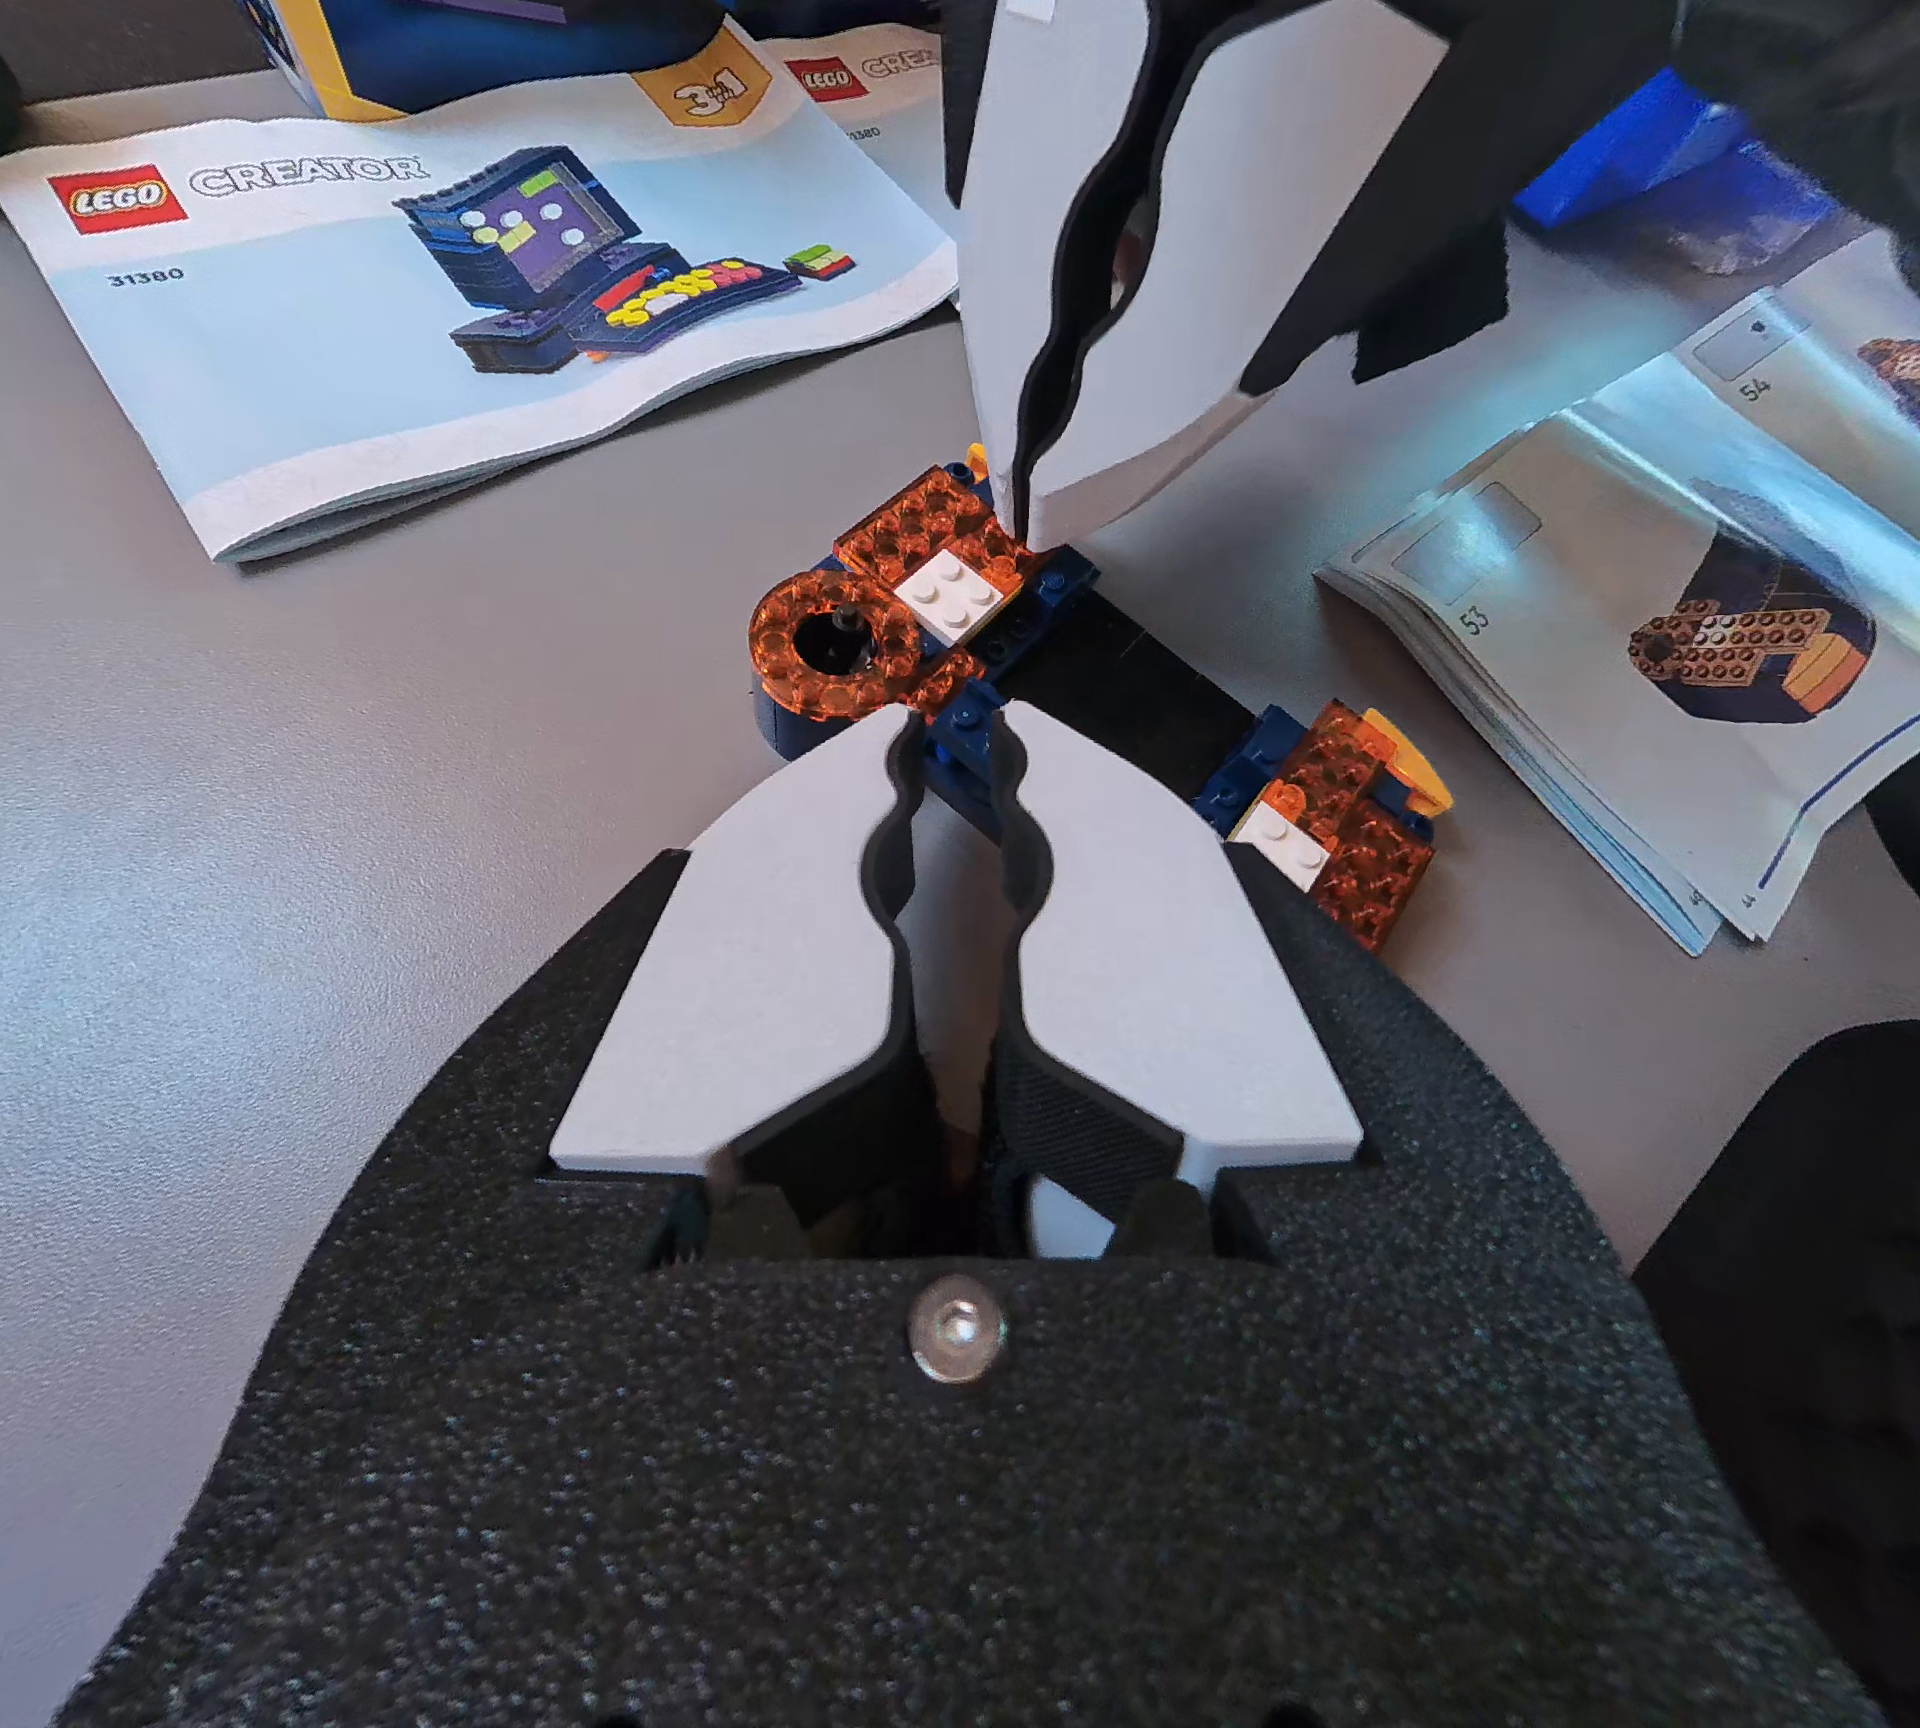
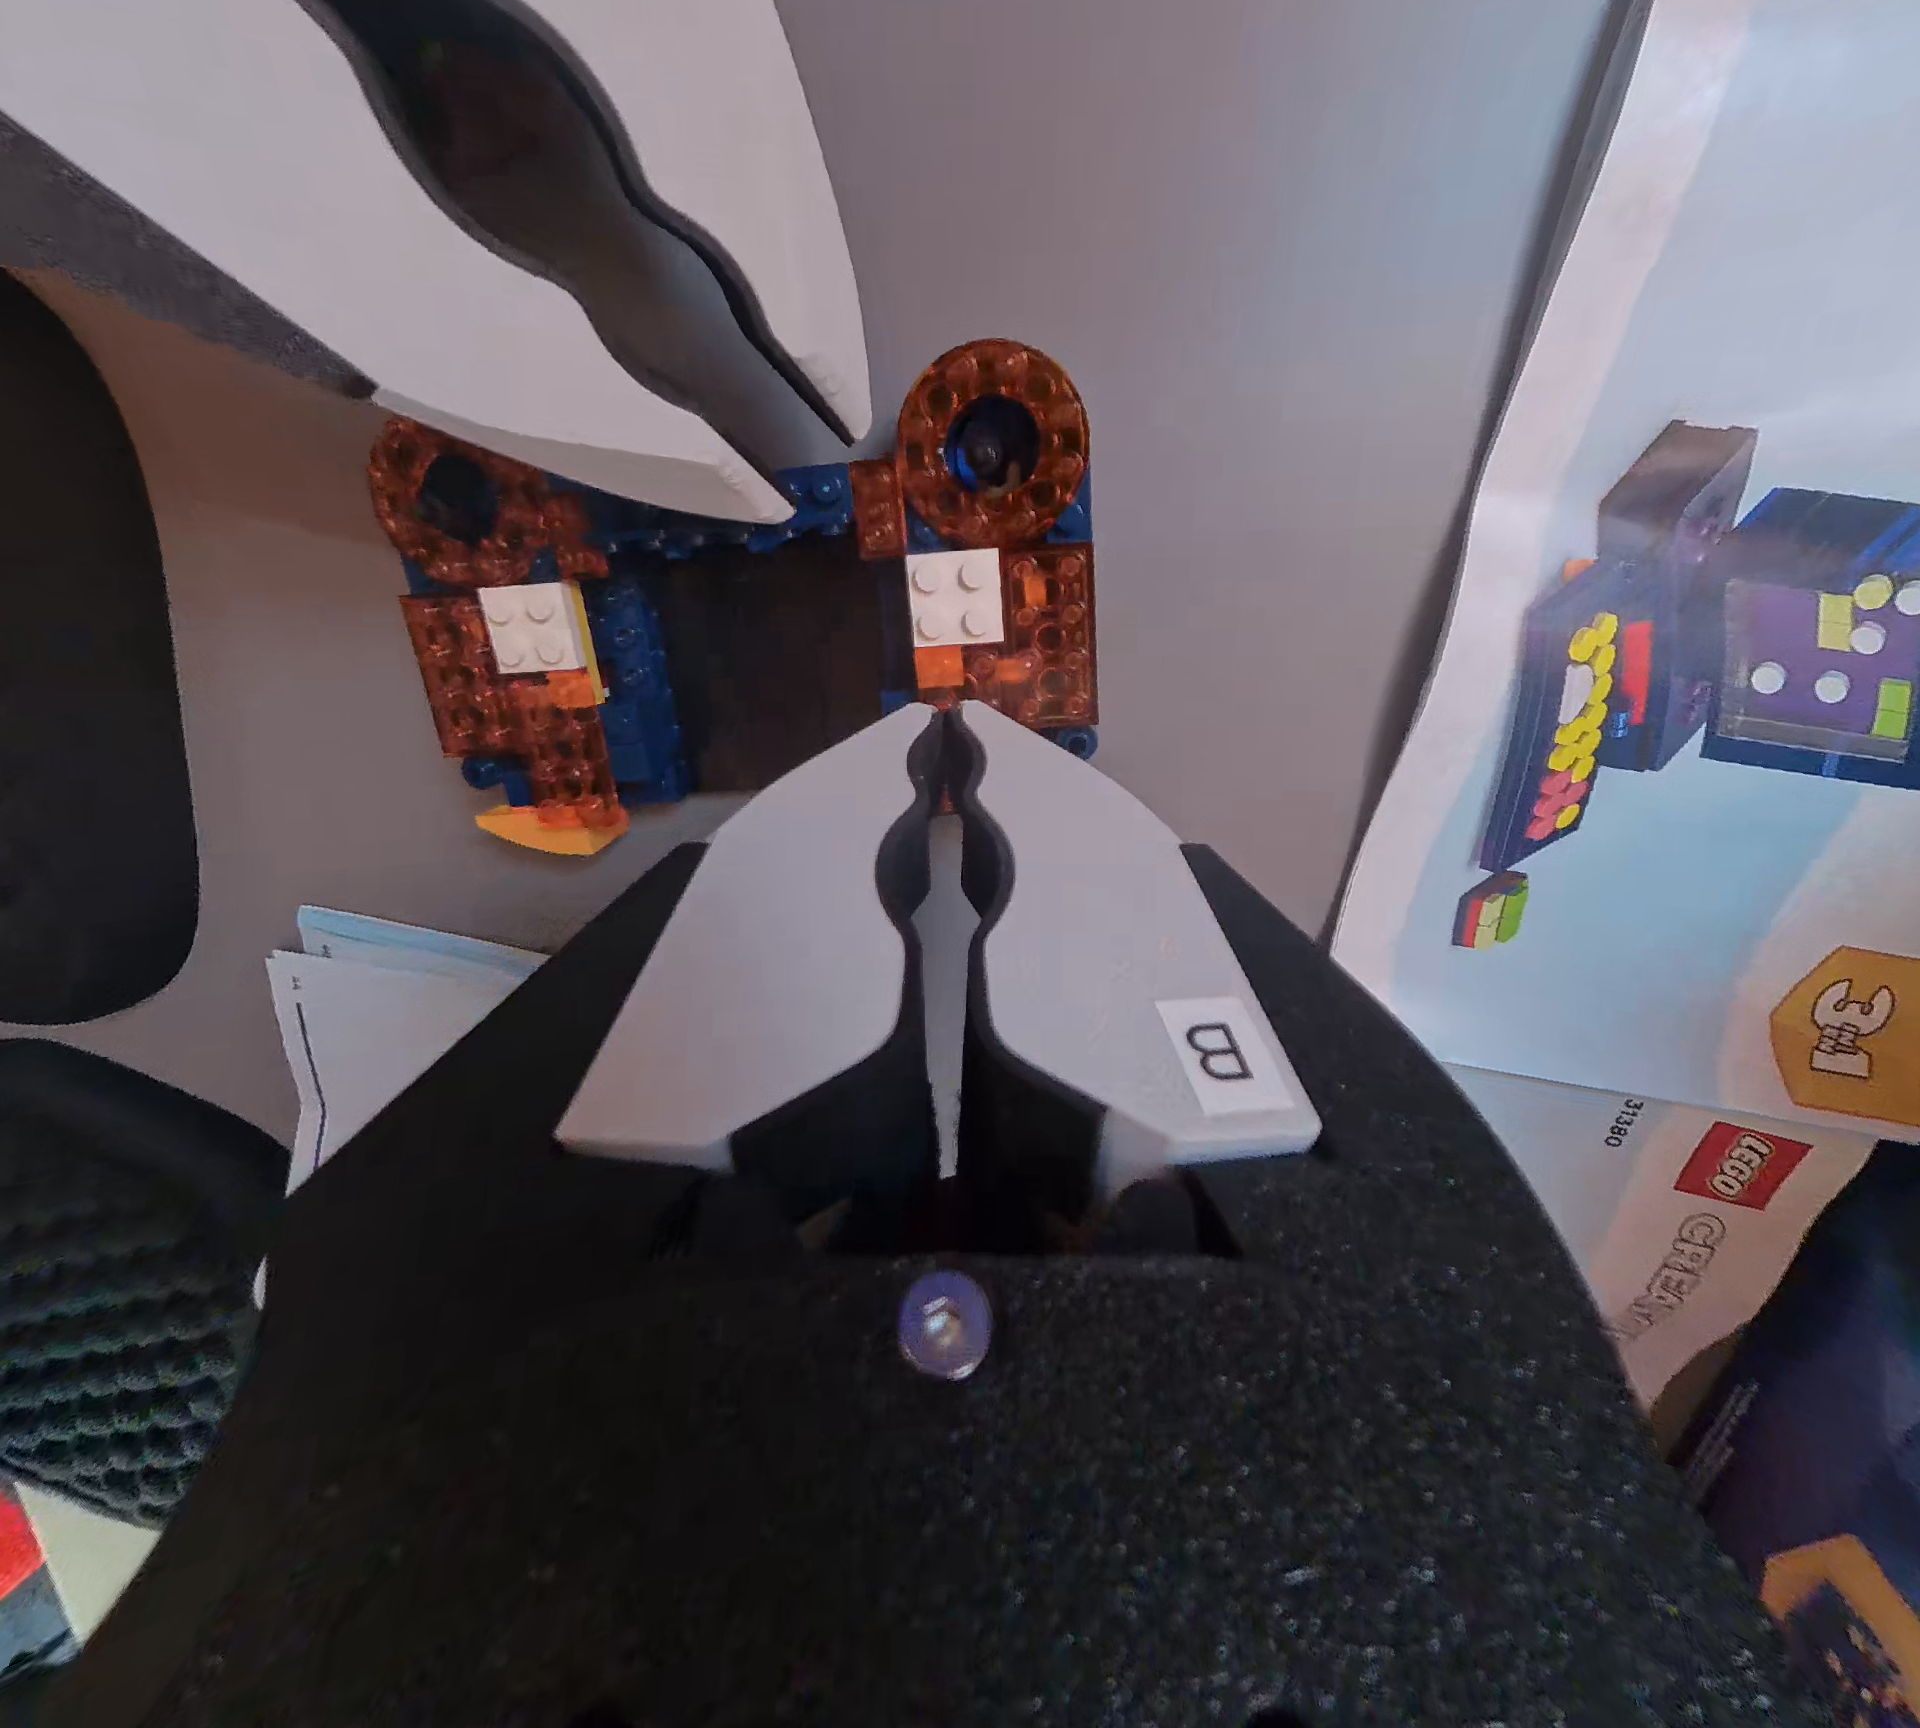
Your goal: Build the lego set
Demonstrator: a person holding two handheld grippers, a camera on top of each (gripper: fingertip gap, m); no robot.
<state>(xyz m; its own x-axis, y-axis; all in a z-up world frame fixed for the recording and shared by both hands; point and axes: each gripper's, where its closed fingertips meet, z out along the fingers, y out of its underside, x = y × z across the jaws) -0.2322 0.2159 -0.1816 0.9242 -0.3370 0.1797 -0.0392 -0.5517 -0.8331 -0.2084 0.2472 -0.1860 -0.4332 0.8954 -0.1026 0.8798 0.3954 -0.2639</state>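
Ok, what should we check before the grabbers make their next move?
1. Left gripper closed on the dark blue edge of the orange, white and dark blue brick model: ok.
2. Right gripper shut, tips at the model's orange end: ok.
3. Right pads actually pinching a piece: cannot tell.
4. Model lying flat on the grey table: cannot tell.
5. Open paper booklet apart from the model: ok.

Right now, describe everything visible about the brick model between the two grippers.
The brick model lies flat on the grey table: dark blue plates topped with clear orange studded pieces, an orange ring around a black peg, and a white four-stud plate. The left hand-held gripper grips a dark blue edge; the right hand-held gripper, fingers together, touches its far orange end.
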